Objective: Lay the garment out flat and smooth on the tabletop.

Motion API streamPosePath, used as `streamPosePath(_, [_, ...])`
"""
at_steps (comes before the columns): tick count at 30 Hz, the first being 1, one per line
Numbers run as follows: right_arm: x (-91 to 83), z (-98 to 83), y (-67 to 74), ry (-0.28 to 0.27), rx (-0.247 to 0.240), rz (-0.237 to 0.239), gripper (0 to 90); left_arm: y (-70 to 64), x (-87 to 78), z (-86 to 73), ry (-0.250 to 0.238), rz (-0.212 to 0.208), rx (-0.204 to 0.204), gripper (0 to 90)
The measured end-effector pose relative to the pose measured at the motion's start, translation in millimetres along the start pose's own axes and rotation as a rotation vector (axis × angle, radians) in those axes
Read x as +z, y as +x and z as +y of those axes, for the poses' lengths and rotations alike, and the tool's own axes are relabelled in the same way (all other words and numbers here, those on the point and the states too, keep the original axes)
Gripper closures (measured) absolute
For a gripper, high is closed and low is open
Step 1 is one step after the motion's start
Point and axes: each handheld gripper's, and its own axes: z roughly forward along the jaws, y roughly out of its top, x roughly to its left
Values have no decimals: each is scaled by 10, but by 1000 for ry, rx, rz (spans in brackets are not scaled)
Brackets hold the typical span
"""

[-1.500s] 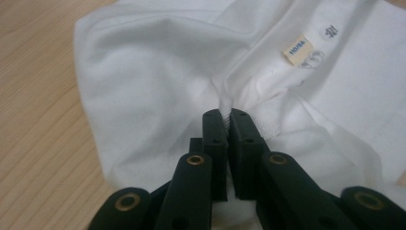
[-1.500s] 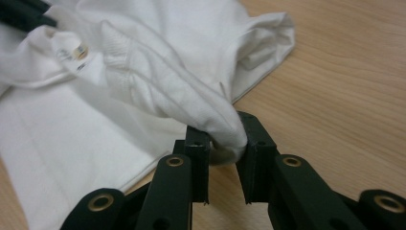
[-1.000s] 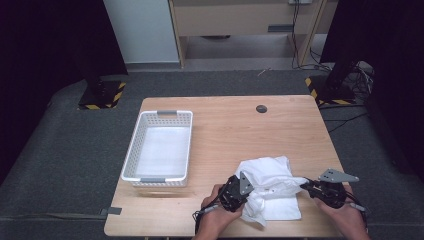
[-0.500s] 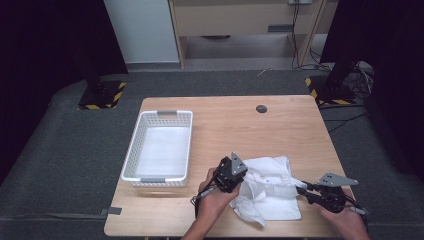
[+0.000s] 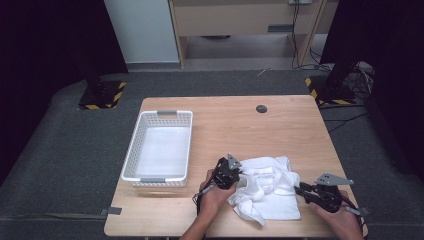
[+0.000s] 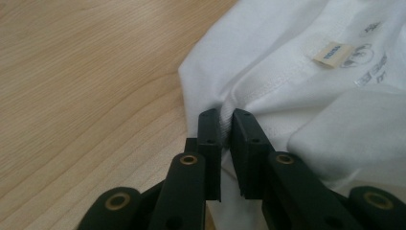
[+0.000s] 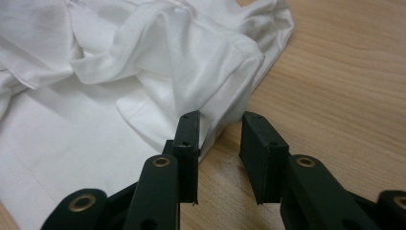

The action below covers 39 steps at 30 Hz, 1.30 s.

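Lying between both grippers: white shirt [image 5: 267, 185]. Left gripper [image 6: 227, 132] pinches its hem; right gripper [image 7: 220, 139], jaws just narrowing, stands apart at its fold.

White basket [image 5: 159, 150] at table's [image 5: 280, 130] left, small dark disc [image 5: 261, 108] beyond.

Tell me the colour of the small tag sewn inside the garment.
Beige, on the white garment; the tag shows best in the left gripper view.
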Motion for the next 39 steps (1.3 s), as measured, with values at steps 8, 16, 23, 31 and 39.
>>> streamPosePath(8, [18, -21, 0, 13, 30, -18, 515, -18, -234, 40, -63, 31, -52, 535])
streamPosePath(16, [27, -7, 31, 37, 50, -13, 448, -171, -722, 113, -142, 97, -17, 380])
streamPosePath(23, [48, 52, 46, 48, 68, 2, 525, -393, -968, -16, -136, 40, -41, 378])
streamPosePath(31, [67, 60, 110, 79, 53, 8, 724, -786, -658, -174, -34, -26, 43, 428])
streamPosePath(39, [-64, 113, 106, 66, 53, 44, 860, -708, -592, -132, -61, 7, 72, 785])
